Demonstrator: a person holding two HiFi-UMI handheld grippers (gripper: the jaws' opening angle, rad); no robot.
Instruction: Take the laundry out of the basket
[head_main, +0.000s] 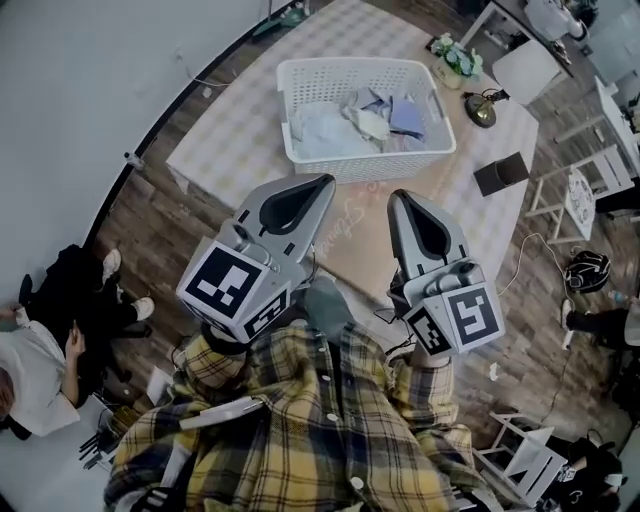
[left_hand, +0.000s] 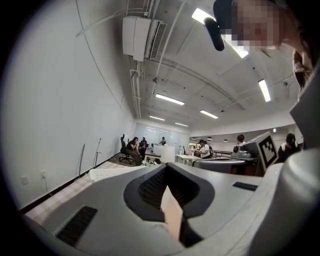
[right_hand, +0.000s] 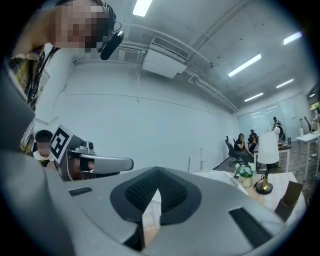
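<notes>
A white slatted laundry basket (head_main: 383, 166) stands on the far part of a checked-cloth table (head_main: 235, 125). Pale blue, white and lilac laundry (head_main: 352, 124) lies crumpled inside it. My left gripper (head_main: 326, 180) and right gripper (head_main: 398, 196) are side by side close to my chest, over the table's near edge, both pointing level toward the basket and well short of it. Each is shut with nothing between its jaws. In the left gripper view the left gripper (left_hand: 167, 165) has its tips together; the right gripper (right_hand: 157, 170) looks the same in its own view, with the basket's rim (right_hand: 222, 176) beyond.
On the table right of the basket stand a small flower pot (head_main: 456, 56), a round brass object (head_main: 481, 109) and a dark box (head_main: 500, 173). White chairs (head_main: 575, 190) stand at the right. A person (head_main: 45, 345) sits by the wall at the left.
</notes>
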